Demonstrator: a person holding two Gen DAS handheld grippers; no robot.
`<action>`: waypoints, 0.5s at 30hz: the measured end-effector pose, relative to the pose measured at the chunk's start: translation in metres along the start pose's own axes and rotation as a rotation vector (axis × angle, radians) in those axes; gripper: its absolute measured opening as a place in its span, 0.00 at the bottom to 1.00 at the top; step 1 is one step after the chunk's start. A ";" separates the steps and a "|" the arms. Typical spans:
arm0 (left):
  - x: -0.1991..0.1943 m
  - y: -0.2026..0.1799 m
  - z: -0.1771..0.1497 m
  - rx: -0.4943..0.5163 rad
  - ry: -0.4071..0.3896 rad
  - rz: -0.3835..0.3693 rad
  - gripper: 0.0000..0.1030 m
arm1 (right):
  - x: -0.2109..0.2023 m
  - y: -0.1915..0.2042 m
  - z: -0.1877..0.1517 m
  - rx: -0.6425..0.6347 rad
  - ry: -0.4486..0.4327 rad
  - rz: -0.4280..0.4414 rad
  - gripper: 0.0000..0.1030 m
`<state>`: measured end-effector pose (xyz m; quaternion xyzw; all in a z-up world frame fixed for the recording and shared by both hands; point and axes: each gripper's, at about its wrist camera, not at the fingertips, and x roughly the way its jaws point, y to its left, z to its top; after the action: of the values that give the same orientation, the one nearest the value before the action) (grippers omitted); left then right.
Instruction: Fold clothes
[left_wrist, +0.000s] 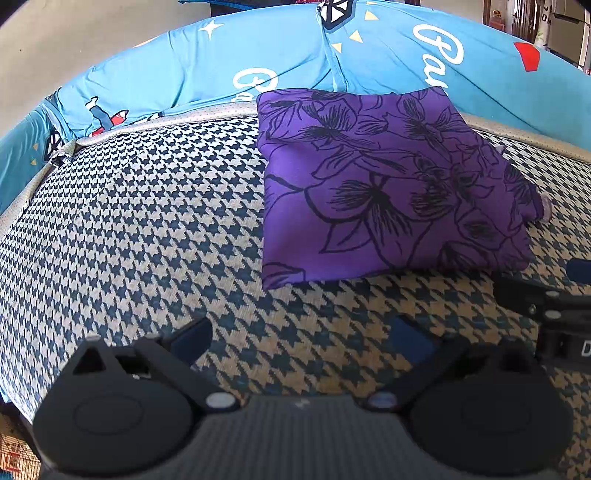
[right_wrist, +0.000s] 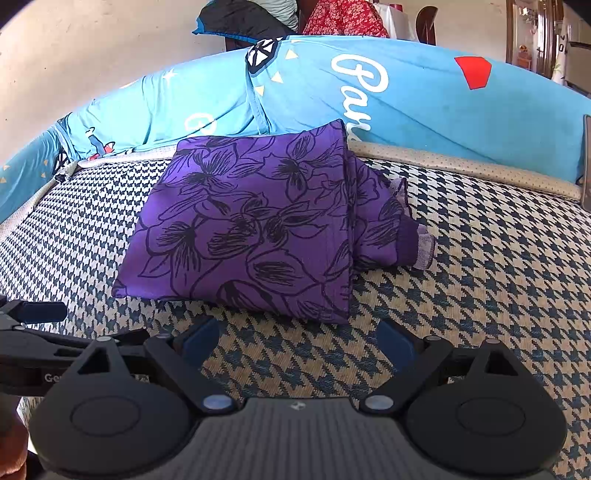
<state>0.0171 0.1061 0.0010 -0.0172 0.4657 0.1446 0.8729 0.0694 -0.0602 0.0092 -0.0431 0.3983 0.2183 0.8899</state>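
Note:
A purple garment with black flower outlines (left_wrist: 388, 184) lies folded into a thick rectangle on the houndstooth mat (left_wrist: 147, 221). In the right wrist view the same garment (right_wrist: 251, 229) shows a paler cuff sticking out at its right side. My left gripper (left_wrist: 303, 339) is open just short of the garment's near edge, with only mat between its blue pads. My right gripper (right_wrist: 299, 339) is open too, hanging just in front of the garment's near edge with nothing between its fingers. The right gripper's body shows at the right edge of the left view (left_wrist: 561, 306).
A large blue printed cushion (right_wrist: 424, 103) runs along the far edge of the mat (right_wrist: 480, 277). Behind it are a plain wall and a pile of dark and red cloth (right_wrist: 295, 18). A doorway (right_wrist: 532, 33) is at the far right.

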 end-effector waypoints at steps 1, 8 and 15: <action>0.000 0.000 0.000 0.001 0.000 0.000 1.00 | 0.000 0.000 0.000 0.000 0.000 0.000 0.90; 0.000 -0.001 -0.001 0.004 0.006 -0.004 1.00 | 0.000 0.000 0.000 0.001 -0.001 -0.002 0.90; 0.000 -0.004 -0.002 0.020 0.004 0.004 1.00 | -0.001 -0.001 0.001 0.004 -0.005 0.000 0.90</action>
<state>0.0164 0.1019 -0.0007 -0.0080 0.4687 0.1417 0.8719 0.0700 -0.0611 0.0100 -0.0408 0.3966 0.2175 0.8909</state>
